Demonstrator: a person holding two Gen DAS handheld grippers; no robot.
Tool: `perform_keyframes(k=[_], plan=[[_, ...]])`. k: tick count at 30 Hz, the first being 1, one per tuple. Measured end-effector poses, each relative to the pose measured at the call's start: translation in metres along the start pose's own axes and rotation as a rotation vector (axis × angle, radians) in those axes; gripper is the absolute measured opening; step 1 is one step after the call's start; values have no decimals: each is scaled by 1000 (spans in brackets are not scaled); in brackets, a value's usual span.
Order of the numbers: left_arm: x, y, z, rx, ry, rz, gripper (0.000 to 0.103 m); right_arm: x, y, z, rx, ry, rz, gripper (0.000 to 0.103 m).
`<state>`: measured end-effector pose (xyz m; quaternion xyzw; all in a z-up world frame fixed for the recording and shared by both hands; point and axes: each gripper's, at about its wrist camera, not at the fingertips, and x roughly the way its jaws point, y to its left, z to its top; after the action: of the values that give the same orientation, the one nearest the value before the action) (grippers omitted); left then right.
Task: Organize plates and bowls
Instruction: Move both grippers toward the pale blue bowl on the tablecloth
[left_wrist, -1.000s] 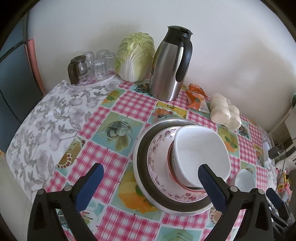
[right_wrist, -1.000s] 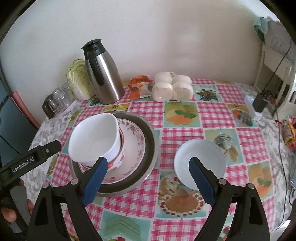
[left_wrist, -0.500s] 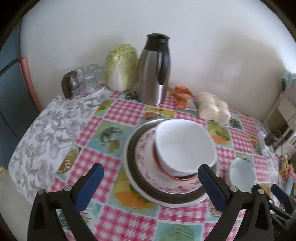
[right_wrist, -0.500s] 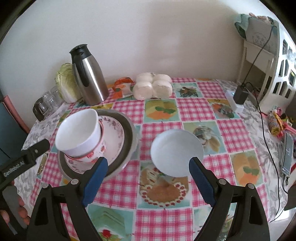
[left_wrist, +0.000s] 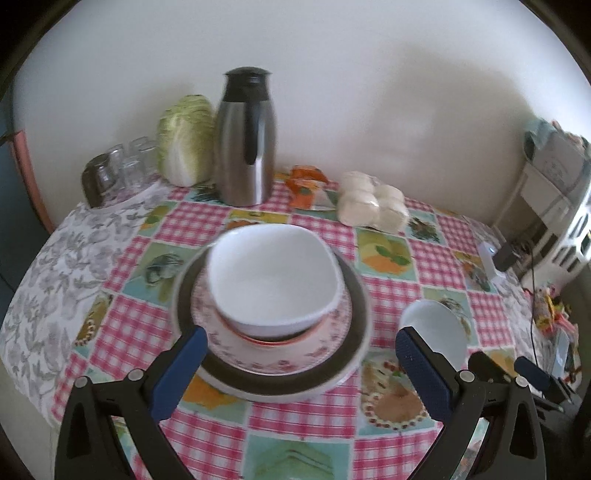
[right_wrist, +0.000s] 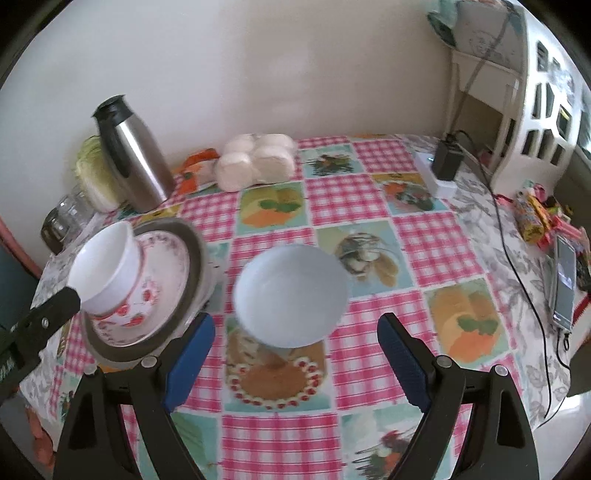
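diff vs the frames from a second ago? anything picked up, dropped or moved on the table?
Only the views shifted. The left gripper now frames the dish stack squarely. In the right wrist view, the small white bowl has slid leftward to sit centred ahead of the right gripper. Both grippers stay open and empty; nothing was taken or released. Stack, small bowl, thermos and buns keep their places on the table.

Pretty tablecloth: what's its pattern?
Pink gingham squares and food pictures on the tablecloth; clearest in the right wrist view.

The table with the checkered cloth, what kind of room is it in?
Probably a home kitchen or dining corner. The table holds stacked plates and a white bowl, a steel thermos jug, a cabbage and drinking glasses by the wall.
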<state>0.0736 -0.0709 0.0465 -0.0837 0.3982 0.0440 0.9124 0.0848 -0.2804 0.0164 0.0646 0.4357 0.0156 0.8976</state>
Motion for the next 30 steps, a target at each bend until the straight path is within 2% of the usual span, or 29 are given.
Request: perform_keyframes(k=[6, 14, 19, 30], plan=[[13, -33, -11, 64, 42, -15, 103, 4, -29, 1, 38, 12, -32, 90], [30, -61, -21, 77, 82, -55, 103, 16, -53, 1, 68, 46, -40, 90], [48, -69, -25, 3, 146, -153, 103, 25, -62, 2, 93, 64, -32, 90], [76, -77, -30, -116, 247, -248, 103, 52, -77, 3, 158, 113, 28, 90]])
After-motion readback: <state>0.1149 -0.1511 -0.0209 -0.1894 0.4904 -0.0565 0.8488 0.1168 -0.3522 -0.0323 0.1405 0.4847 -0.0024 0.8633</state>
